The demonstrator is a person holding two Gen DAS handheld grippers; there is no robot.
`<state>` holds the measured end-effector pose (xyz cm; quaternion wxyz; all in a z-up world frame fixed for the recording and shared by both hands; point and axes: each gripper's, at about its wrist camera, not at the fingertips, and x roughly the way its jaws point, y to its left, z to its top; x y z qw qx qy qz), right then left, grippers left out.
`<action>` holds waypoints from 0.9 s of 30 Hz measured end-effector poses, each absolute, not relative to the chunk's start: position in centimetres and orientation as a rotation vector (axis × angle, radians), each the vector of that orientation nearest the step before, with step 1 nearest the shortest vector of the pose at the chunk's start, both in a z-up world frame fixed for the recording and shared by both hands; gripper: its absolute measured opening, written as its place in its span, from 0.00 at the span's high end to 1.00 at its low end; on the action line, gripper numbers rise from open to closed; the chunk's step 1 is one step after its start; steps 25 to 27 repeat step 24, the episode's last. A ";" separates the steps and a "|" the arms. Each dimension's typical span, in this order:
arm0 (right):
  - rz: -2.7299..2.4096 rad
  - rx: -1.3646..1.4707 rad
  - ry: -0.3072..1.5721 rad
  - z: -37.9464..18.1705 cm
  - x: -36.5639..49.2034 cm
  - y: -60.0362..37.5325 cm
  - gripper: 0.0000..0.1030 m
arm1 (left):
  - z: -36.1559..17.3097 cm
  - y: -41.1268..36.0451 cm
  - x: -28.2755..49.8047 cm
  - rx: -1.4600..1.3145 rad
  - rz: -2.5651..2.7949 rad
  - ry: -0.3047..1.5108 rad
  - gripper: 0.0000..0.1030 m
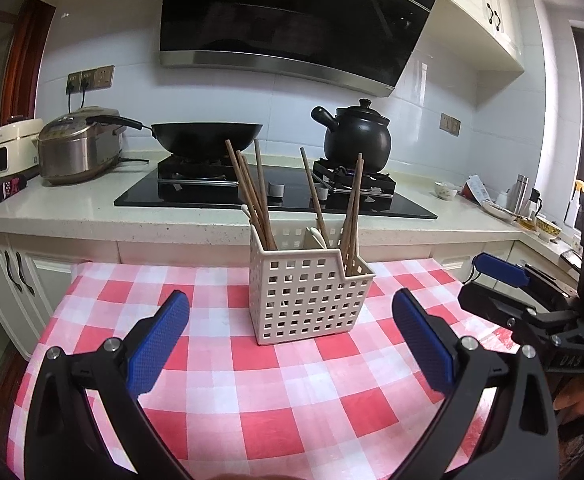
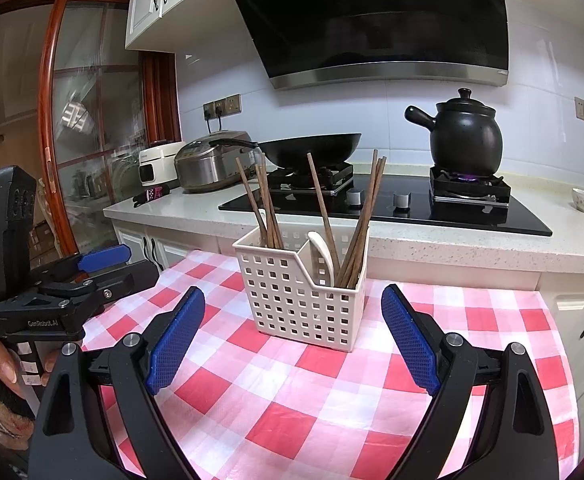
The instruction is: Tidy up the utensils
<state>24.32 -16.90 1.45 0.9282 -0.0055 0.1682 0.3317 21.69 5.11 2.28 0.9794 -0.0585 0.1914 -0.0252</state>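
A white perforated utensil caddy [image 1: 307, 295] stands upright on a table covered by a red-and-white checked cloth [image 1: 252, 408], set toward the cloth's far edge, close to the kitchen counter [image 1: 72, 212] behind it. A divider splits the caddy into compartments. Brown wooden chopsticks [image 1: 252, 196] lean in a bunch at its left end, another bunch [image 2: 361, 232] leans at the right end, and a single stick slants up from the middle. A white spoon [image 2: 323, 254] sits beside the divider; a second pale handle seems to poke up among the left bunch, though it is too small to be sure.

The left gripper [image 1: 292, 344] hovers low over the cloth in front of the caddy, its blue-padded fingers [image 1: 160, 344] spread wide and holding nothing. The right gripper [image 2: 293, 336] is posed the same way, fingers parted and empty, aimed at the caddy from slightly further right. Each gripper appears at the edge of the other's view, so the two are side by side, apart from each other and from the caddy. A hand [image 2: 0, 364] grips the left tool's handle.

Bare cloth lies between the grippers and the caddy and on both sides of it. Beyond the counter edge are a hob with a black wok [image 1: 208, 138] and a black clay pot [image 2: 463, 136] over a lit burner.
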 end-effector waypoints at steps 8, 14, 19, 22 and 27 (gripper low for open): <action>0.678 -0.012 0.347 1.4 24.4 -16.9 0.18 | 2.2 4.7 21.7 -0.096 -0.053 0.385 0.05; 0.675 -0.009 0.353 1.2 24.6 -16.9 0.18 | 1.9 3.9 21.5 -0.039 -0.020 0.379 0.05; 0.675 -0.009 0.348 1.2 24.5 -17.0 0.18 | 1.8 4.5 21.6 -0.077 -0.018 0.383 0.05; 0.673 -0.010 0.349 1.2 24.5 -17.0 0.18 | 1.8 4.8 21.7 -0.096 -0.023 0.393 0.05; 0.673 -0.009 0.351 1.2 24.5 -17.0 0.18 | 1.9 4.9 21.7 -0.094 -0.017 0.395 0.05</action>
